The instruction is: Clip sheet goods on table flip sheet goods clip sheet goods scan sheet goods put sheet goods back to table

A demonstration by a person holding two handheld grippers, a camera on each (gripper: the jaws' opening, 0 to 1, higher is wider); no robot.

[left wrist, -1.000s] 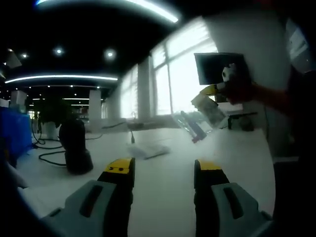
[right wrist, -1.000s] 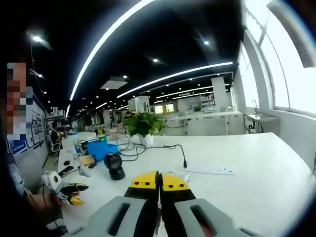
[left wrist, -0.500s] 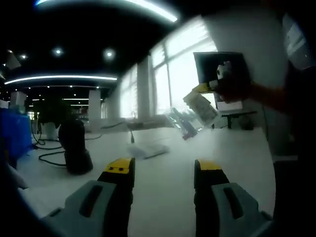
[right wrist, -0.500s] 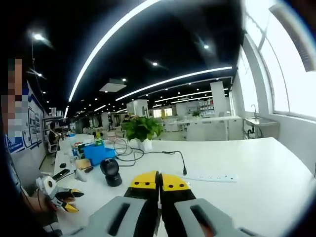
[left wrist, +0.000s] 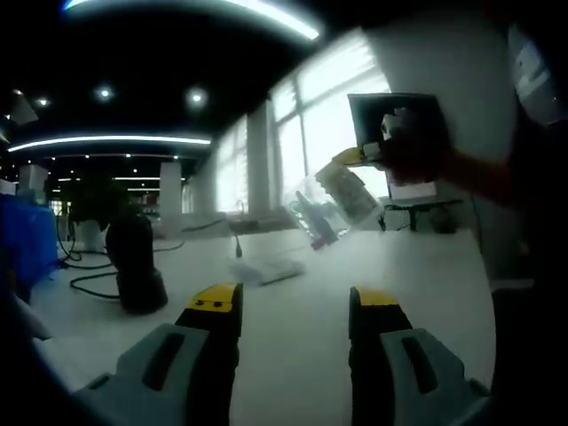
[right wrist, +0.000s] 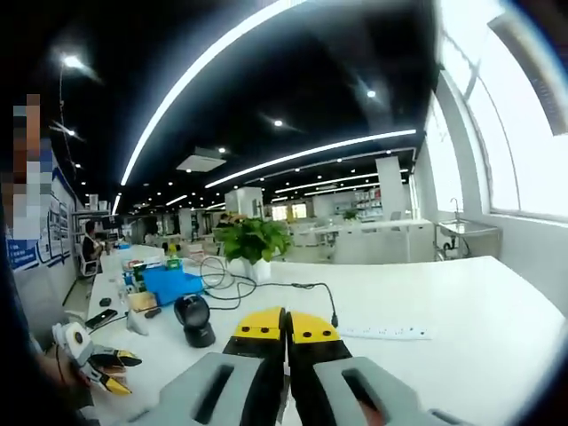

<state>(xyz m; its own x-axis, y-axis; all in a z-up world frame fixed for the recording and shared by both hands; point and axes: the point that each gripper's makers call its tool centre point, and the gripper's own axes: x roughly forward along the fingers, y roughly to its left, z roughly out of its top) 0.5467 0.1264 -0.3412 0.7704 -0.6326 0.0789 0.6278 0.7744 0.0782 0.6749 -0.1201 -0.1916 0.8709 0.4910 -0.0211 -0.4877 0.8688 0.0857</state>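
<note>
A long white table [left wrist: 293, 311] runs through an open-plan office with strip lights overhead and bright windows along one side. In the left gripper view, the left gripper [left wrist: 297, 306] hovers low over the table with its yellow-tipped jaws spread wide and nothing between them. Up and to the right, well apart from it, the right gripper [left wrist: 351, 158] is held in the air, its yellow tips pinching the upper edge of the sheet goods [left wrist: 333, 200], a clear flat packet that hangs tilted above the far tabletop. A black scanner [left wrist: 135, 266] stands on the table at the left. In the right gripper view, the right gripper [right wrist: 285, 328] has its jaws pressed together; the packet itself cannot be made out between them. The scanner [right wrist: 194, 319] stands ahead on the left, the left gripper [right wrist: 108, 371] shows at the lower left edge, and a white power strip [right wrist: 386, 333] lies beyond.
</note>
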